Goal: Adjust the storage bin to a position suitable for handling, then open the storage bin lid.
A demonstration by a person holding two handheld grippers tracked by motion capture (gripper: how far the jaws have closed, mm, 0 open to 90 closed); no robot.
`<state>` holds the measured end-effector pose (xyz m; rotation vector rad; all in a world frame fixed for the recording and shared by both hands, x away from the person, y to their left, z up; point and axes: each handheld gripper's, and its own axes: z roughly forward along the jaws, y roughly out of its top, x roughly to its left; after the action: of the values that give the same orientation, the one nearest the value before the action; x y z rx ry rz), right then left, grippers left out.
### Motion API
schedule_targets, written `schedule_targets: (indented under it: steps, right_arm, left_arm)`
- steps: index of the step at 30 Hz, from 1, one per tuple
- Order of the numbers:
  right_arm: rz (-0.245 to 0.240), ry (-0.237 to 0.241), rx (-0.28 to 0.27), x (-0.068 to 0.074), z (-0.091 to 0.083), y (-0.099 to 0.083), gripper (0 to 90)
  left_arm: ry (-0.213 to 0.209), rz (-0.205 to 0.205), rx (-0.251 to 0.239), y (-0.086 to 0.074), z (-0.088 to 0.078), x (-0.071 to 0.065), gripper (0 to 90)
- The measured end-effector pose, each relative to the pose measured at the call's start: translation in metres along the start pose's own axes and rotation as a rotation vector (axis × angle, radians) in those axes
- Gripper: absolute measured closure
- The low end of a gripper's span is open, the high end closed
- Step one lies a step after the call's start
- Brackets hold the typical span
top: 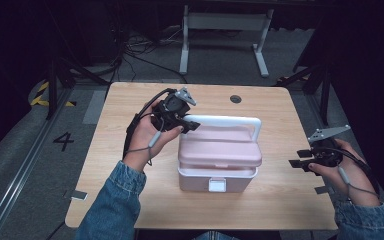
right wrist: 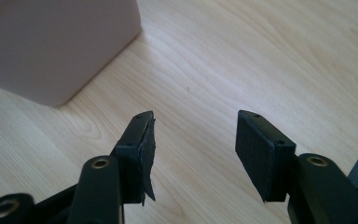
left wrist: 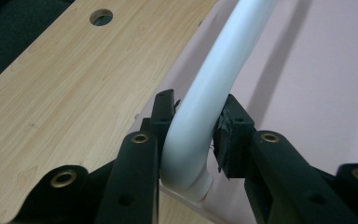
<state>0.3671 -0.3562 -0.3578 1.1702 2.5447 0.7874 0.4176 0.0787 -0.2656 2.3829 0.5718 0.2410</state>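
Your left gripper (top: 189, 125) sits at the left end of the pink storage box (top: 219, 160), a little left of the middle of the light wooden surface (top: 130, 200). Its fingers (left wrist: 235, 122) are clamped on the white carry handle (top: 225, 120), right at the bend where the bar curves down towards its socket in the lid; in the left gripper view the pads press the tube from both sides with no gap. The handle stands upright over the lid, running left to right along the far edge of the box. The box itself rests flat on the surface with its lid down and a white latch (top: 217, 185) on the near face, towards you. Beyond the box, near the far edge of the surface, there is a round cable hole (top: 235, 99). Over on the right, your right gripper (top: 300, 159) hovers near the right edge of the surface, well apart from the box. Its fingers (right wrist: 256, 154) stand wide open with nothing between them, just bare wood below, and a corner of the pink box shows farther off in the right gripper view.
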Motion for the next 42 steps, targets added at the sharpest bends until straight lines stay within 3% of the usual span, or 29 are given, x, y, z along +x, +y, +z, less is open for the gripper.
schedule_targets:
  steps: [7, 12, 17, 21, 22, 29, 34, 37, 42]
  right_arm:
    - [-0.021, 0.041, -0.13, 0.008, -0.007, 0.005, 48.6]
    - [-0.045, 0.033, -0.187, 0.013, -0.012, 0.008, 48.4]
    - [-0.048, 0.031, -0.222, 0.017, -0.017, 0.011, 48.1]
    - [-0.079, 0.042, -0.255, 0.026, -0.021, 0.017, 47.4]
    - [-0.101, 0.054, -0.268, 0.032, -0.022, 0.019, 47.0]
    - [-0.115, 0.1, -0.32, 0.045, -0.026, 0.025, 48.2]
    - [-0.127, 0.172, -0.344, 0.058, -0.025, 0.029, 59.0]
    - [-0.136, 0.246, -0.332, 0.065, -0.021, 0.031, 75.1]
    - [-0.17, 0.277, -0.351, 0.074, -0.015, 0.037, 86.1]
  left_arm:
    - [-0.044, -0.045, -0.005, 0.002, 0.0, 0.012, 71.8]
    - [-0.072, -0.09, -0.041, 0.0, 0.001, 0.02, 71.4]
    - [-0.066, -0.1, -0.047, 0.001, 0.001, 0.022, 71.3]
    - [-0.058, -0.115, -0.049, 0.003, 0.002, 0.026, 71.9]
    - [-0.053, -0.124, -0.057, 0.003, 0.003, 0.027, 71.9]
    - [-0.034, -0.149, -0.058, 0.008, 0.005, 0.034, 71.9]
    - [-0.045, -0.17, -0.064, 0.009, 0.006, 0.039, 72.0]
    - [-0.05, -0.182, -0.07, 0.009, 0.007, 0.042, 72.0]
    - [-0.051, -0.202, -0.077, 0.011, 0.008, 0.047, 72.1]
